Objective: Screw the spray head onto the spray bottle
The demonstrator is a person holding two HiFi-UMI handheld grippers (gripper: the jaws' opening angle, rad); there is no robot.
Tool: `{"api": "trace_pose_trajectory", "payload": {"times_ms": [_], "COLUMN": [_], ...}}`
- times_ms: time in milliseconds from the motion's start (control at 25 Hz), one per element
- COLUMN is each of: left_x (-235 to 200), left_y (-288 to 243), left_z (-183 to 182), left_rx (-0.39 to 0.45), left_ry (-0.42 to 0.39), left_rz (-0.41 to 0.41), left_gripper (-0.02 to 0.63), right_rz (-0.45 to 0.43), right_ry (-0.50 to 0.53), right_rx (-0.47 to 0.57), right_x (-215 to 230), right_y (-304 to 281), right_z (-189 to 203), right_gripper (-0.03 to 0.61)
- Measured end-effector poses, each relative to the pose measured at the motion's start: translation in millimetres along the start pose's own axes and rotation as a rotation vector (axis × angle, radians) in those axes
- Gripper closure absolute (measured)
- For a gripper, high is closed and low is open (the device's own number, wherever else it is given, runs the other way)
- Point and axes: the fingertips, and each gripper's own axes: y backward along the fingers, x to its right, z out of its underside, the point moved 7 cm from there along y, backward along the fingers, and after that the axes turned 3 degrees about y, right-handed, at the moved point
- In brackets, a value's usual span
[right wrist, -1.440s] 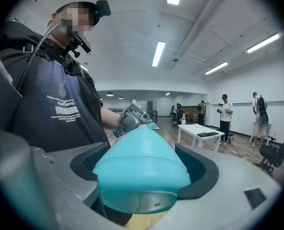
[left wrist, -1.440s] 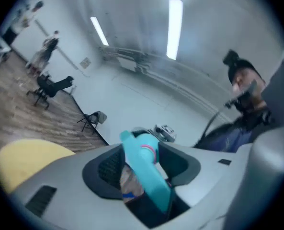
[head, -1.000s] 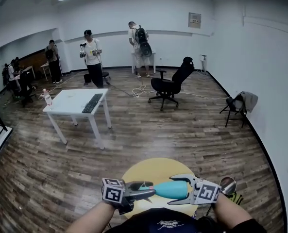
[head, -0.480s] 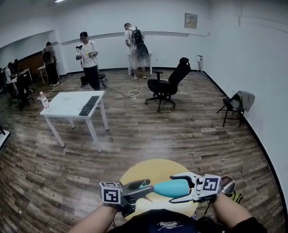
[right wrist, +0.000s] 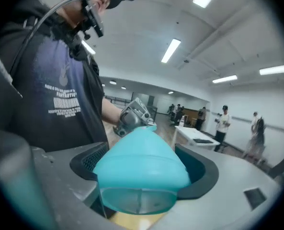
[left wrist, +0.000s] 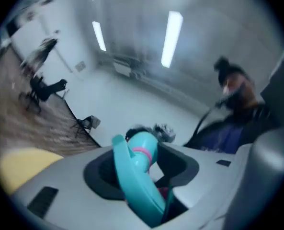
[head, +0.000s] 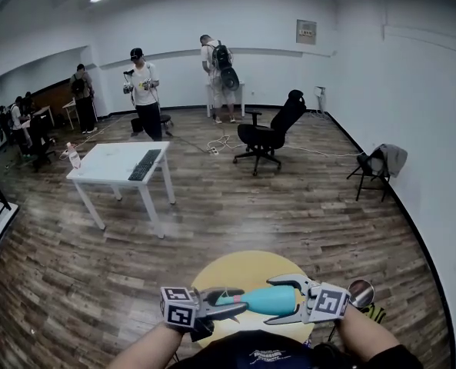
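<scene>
In the head view both grippers meet low over a round yellow table [head: 226, 271]. My right gripper [head: 277, 303] is shut on the teal spray bottle [head: 260, 301], which lies sideways with its neck to the left. The teal spray head [head: 226, 298] sits at that neck, with my left gripper [head: 234, 306] shut on it. In the left gripper view the spray head [left wrist: 138, 169], with its pink ring, stands between the jaws, which are easing open. The right gripper view shows the bottle [right wrist: 142, 171] filling the jaws, with the left gripper [right wrist: 134, 115] beyond it.
A white table [head: 108, 167] carrying a keyboard stands to the left on the wood floor. A black office chair [head: 270, 133] sits mid-room, and a folding chair [head: 375, 169] by the right wall. Several people stand along the far wall.
The left gripper has shifted slightly at the bottle's neck with the spray head between its jaws. The right gripper and the bottle have stayed nearly in place.
</scene>
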Motion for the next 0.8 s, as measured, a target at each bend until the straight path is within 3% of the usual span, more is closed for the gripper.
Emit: {"api": "trace_pose_trajectory", "payload": {"times_ms": [40,80,160,280,360,440,520,600,640,720,800], "left_x": [6,8,8,4,0,-10,-30,-49,-55,-58,-50], "left_y": [-12,-19,-24,-23,-19,-9,9,29,37,43,35], "left_z": [3,5,9,13,15,16,17,21,23,23,19], "left_rx": [-0.111,-0.200,-0.322,-0.334,-0.258,-0.117,0.089,0.273,0.337,0.390,0.350], "left_ry": [-0.090,-0.133,-0.161,-0.137,-0.073,0.045,0.249,0.484,0.563,0.617,0.566], "left_rz": [-0.037,-0.069,-0.108,-0.113,-0.091,-0.065,-0.035,0.025,0.056,0.101,0.144], "left_gripper": [0.377,0.383,0.383,0.382,0.376,0.371,0.323,0.227,0.222,0.205,0.201], "right_rz": [-0.042,-0.081,-0.133,-0.150,-0.118,-0.057,0.027,0.090,0.100,0.092,0.074], "right_ry": [-0.081,-0.165,-0.271,-0.303,-0.303,-0.213,-0.005,0.196,0.279,0.402,0.451], "right_rx": [0.050,0.095,0.111,0.096,0.092,0.061,-0.018,-0.086,-0.100,-0.135,-0.160], "right_x": [4,9,15,17,17,13,4,-9,-15,-25,-30], "right_y": [0,2,6,3,3,3,6,9,9,5,-2], "right_z": [6,11,20,23,22,15,1,-13,-19,-26,-28], "right_gripper": [0.124,0.126,0.127,0.129,0.129,0.129,0.129,0.129,0.129,0.127,0.127]}}
